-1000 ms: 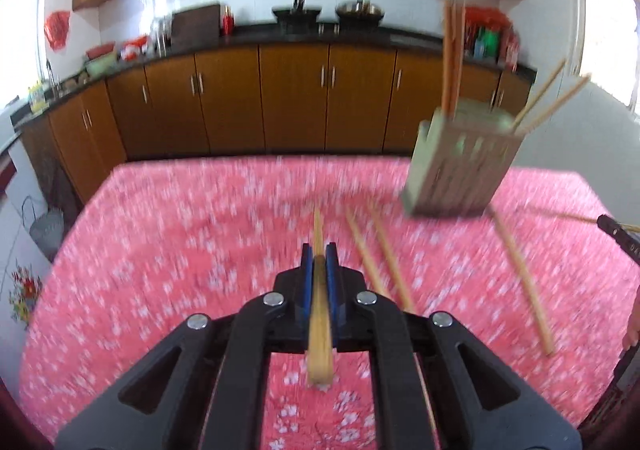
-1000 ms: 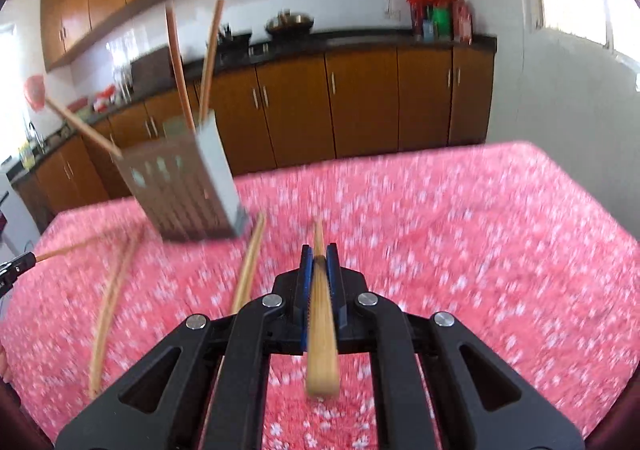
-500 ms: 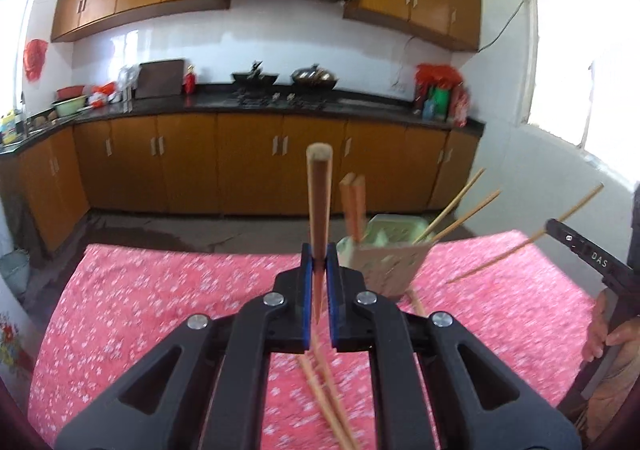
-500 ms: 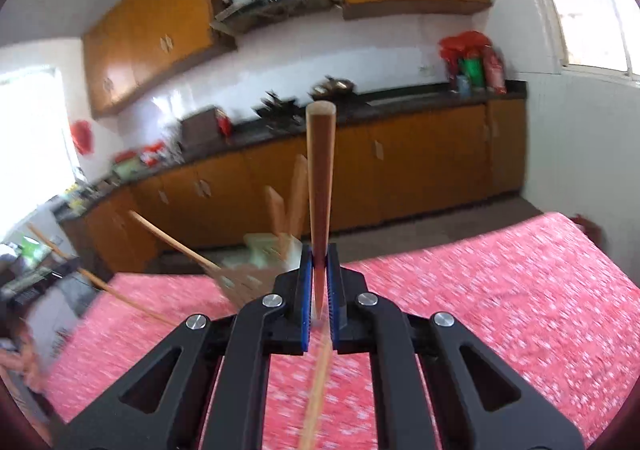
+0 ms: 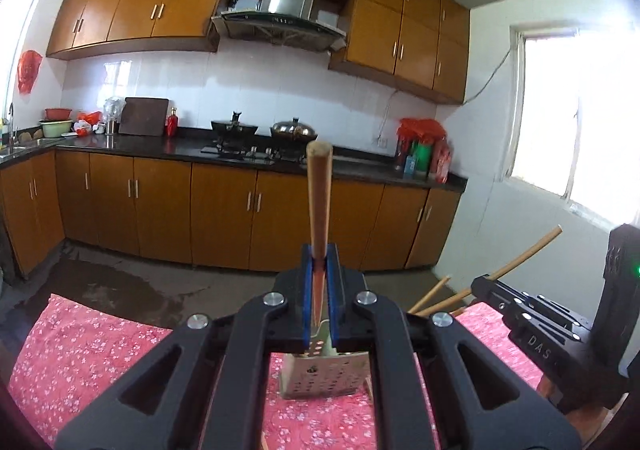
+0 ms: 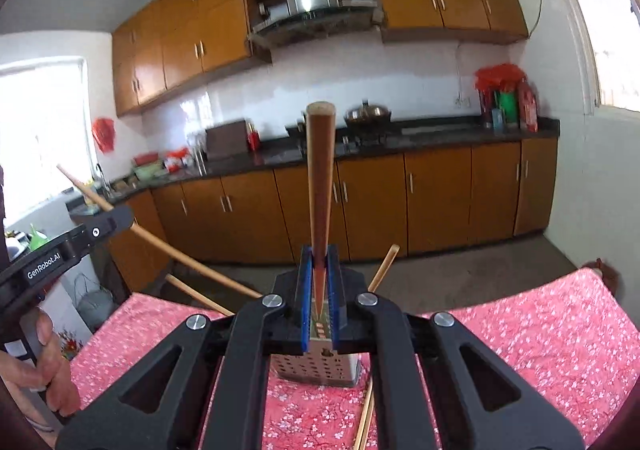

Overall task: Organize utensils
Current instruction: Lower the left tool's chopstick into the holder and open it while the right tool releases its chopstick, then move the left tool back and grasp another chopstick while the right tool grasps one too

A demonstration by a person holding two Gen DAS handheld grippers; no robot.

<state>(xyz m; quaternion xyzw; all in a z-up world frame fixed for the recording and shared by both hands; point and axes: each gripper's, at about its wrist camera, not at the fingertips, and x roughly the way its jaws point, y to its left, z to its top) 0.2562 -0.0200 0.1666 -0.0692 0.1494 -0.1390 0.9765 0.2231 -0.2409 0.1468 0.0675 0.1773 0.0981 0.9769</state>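
Progress: partway. Some chopsticks (image 6: 192, 262) already lean out of the perforated metal holder (image 6: 316, 370); one loose chopstick (image 6: 366, 418) lies on the table (image 6: 540, 330), lower centre of the right view.
Left gripper (image 5: 319, 278): pressed together, pinching one chopstick (image 5: 319, 194) that stands upright at frame centre.
Holder, left view: low centre, directly below and beyond the jaws.
Right gripper (image 6: 319, 278): pinching its own chopstick (image 6: 320, 178), upright at centre.
Holder, right view: just under the jaws.
Left to do: lower both sticks in, collect the loose one.
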